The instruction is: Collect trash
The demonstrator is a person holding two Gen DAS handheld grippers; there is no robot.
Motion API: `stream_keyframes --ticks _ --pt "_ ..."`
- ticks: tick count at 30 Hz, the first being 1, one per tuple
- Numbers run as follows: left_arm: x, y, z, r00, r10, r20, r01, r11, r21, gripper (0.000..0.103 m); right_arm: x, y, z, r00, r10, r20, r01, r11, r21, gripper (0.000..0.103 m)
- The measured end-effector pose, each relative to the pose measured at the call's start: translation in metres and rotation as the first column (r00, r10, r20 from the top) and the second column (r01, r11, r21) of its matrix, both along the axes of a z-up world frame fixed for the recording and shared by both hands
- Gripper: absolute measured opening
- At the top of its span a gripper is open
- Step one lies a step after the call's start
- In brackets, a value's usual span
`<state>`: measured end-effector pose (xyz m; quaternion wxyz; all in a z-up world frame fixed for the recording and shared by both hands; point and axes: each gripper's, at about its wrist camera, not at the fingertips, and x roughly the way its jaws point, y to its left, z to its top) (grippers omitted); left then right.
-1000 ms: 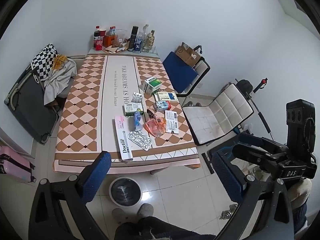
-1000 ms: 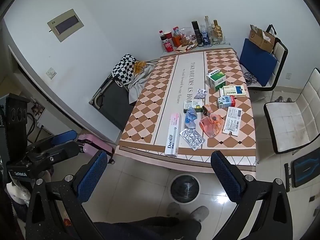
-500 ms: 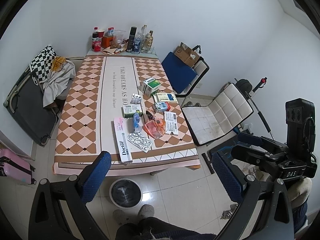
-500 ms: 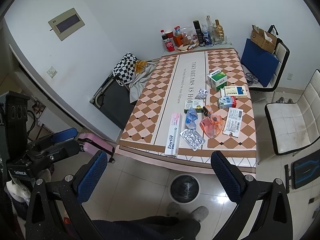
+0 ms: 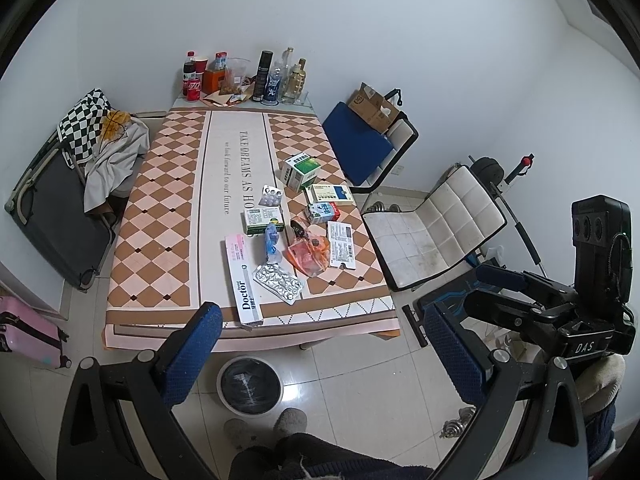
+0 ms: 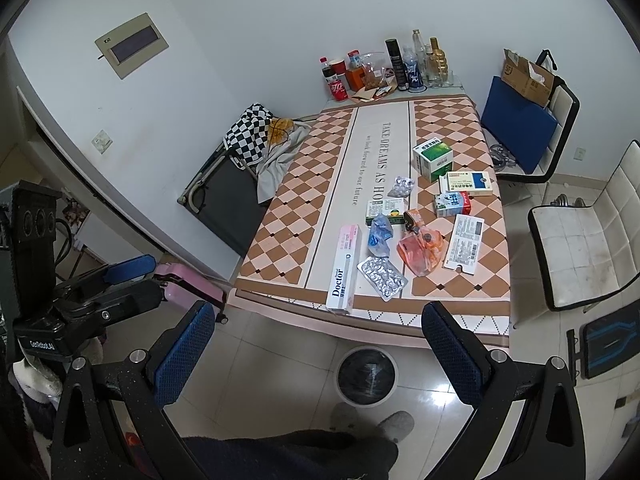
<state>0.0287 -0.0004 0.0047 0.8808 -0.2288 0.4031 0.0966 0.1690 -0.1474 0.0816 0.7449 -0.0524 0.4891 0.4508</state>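
Trash lies on the near half of the checkered table (image 5: 160, 216) (image 6: 304, 200): a white "Doctor" tube box (image 5: 242, 276) (image 6: 343, 270), a foil blister sheet (image 5: 279, 283) (image 6: 382, 274), an orange plastic bag (image 5: 308, 256) (image 6: 420, 250), a blue wrapper (image 5: 271, 242) (image 6: 379, 235) and several medicine boxes (image 5: 300, 170) (image 6: 432, 158). A round bin with a black liner (image 5: 250, 386) (image 6: 367, 374) stands on the floor before the table. My left gripper (image 5: 320, 354) and right gripper (image 6: 318, 354) hover high over the floor, both open and holding nothing.
Bottles, cans and snack bags (image 5: 244, 78) (image 6: 384, 68) crowd the table's far end. White chair (image 5: 432, 224) (image 6: 580, 240) and blue-cushioned chair (image 5: 360, 144) stand right of the table, a folded cot with clothes (image 5: 60, 184) left. The person's slippered feet (image 5: 264, 428) are by the bin.
Both grippers have drifted slightly back and up, so the table looks a little farther away. Nothing on the table has moved and both grippers stay open.
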Motion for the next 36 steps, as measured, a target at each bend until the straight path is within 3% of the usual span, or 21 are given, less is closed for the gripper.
stream_keyframes --ticks 36 --pt "-0.015 -0.004 -0.015 1.000 -0.019 -0.011 0.019 1.000 0.002 0.103 -0.005 -0.004 -0.008 1.000 0.020 -0.020 -0.020 1.000 -0.013 0.103"
